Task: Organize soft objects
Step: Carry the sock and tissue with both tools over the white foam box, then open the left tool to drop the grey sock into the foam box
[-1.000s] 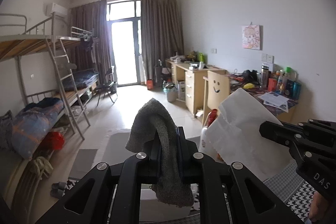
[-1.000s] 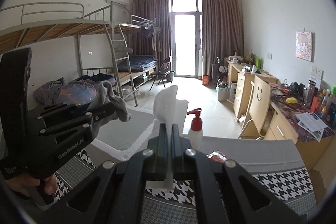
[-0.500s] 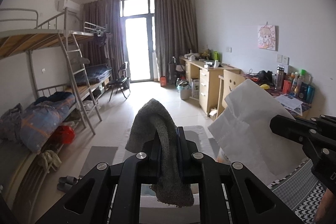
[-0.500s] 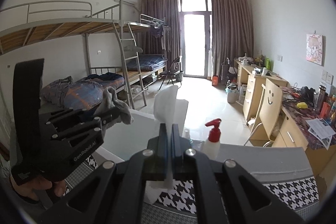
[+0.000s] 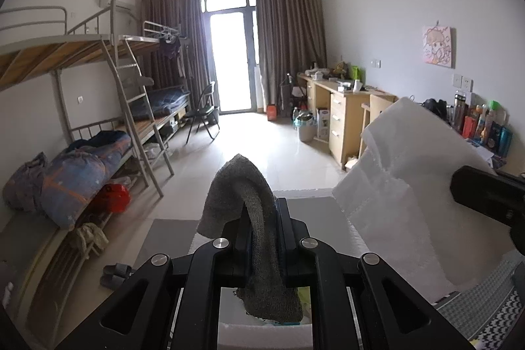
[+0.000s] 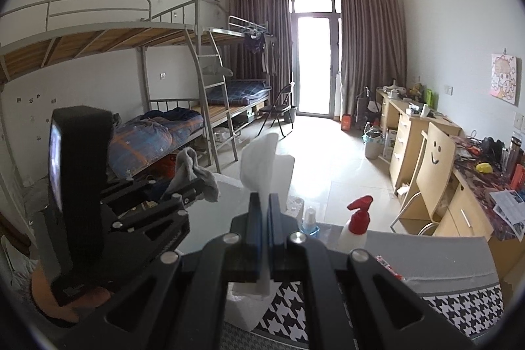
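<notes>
A grey knitted sock (image 5: 242, 195) is draped over the tips of my left gripper (image 5: 262, 209), which is shut on it; both ends hang down. To its right a large white tissue sheet (image 5: 400, 186) stands up in the air. My right gripper (image 6: 265, 202) is shut on that white tissue sheet (image 6: 262, 159), pinched edge-on between its pads. In the right wrist view the left gripper (image 6: 193, 184) sits at the left with the sock (image 6: 193, 169) bunched at its tip. Below the left gripper lies an open white foam box (image 5: 262, 330).
A red-topped spray bottle (image 6: 357, 215) and a small blue-based bottle (image 6: 310, 220) stand on the table with the houndstooth cloth (image 6: 459, 304). A hand (image 6: 65, 300) holds the left gripper. Bunk beds (image 5: 98, 127) line the left, desks (image 5: 341, 107) the right.
Both grippers drifted across the room view, each still gripping its item. The tissue now hides the spray bottle in the left wrist view. The left gripper shows closer in the right wrist view.
</notes>
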A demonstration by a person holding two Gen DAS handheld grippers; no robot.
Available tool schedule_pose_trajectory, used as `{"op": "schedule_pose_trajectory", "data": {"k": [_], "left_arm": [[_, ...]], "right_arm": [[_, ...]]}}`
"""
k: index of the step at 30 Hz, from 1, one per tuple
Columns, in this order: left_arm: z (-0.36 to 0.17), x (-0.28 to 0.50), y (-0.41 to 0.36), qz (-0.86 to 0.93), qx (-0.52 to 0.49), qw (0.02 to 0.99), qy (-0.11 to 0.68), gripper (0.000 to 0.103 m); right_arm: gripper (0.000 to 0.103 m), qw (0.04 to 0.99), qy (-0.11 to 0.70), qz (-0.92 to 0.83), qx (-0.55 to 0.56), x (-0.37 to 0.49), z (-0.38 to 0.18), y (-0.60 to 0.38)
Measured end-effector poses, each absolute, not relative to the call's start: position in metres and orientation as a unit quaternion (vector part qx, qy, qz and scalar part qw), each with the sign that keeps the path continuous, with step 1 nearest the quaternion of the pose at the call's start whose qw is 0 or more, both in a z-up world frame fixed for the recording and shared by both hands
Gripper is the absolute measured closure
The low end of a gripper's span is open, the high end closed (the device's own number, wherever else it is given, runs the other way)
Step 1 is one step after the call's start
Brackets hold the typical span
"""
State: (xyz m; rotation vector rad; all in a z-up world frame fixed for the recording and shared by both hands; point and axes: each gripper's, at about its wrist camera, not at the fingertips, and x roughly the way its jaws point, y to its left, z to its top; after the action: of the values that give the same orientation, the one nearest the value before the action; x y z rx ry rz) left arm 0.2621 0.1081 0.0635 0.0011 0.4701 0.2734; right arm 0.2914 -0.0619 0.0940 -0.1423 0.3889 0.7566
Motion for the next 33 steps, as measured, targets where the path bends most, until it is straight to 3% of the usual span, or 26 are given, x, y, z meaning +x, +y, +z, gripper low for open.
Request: {"op": "schedule_pose_trajectory", "data": {"k": [18, 21, 24, 26, 31, 33], "left_arm": [[0.054, 0.291, 0.117, 0.148, -0.005, 0.951, 0.270, 0.090], [0.050, 0.295, 0.119, 0.139, -0.010, 0.951, 0.276, 0.086], [0.046, 0.295, 0.122, 0.136, -0.015, 0.949, 0.283, 0.059], [0.046, 0.291, 0.124, 0.135, -0.015, 0.950, 0.279, 0.034], [0.052, 0.280, 0.125, 0.150, -0.017, 0.953, 0.264, 0.009], [0.054, 0.277, 0.127, 0.157, -0.016, 0.953, 0.257, 0.008]], "right_arm": [[0.098, 0.908, 0.193, 0.365, -0.067, 0.299, 0.096, -0.048], [0.098, 0.909, 0.189, 0.364, -0.068, 0.300, 0.096, -0.047], [0.098, 0.909, 0.193, 0.362, -0.066, 0.302, 0.096, -0.045], [0.098, 0.909, 0.197, 0.362, -0.065, 0.303, 0.094, -0.045], [0.098, 0.907, 0.202, 0.363, -0.065, 0.307, 0.093, -0.042], [0.098, 0.907, 0.202, 0.363, -0.065, 0.308, 0.094, -0.041]]}}
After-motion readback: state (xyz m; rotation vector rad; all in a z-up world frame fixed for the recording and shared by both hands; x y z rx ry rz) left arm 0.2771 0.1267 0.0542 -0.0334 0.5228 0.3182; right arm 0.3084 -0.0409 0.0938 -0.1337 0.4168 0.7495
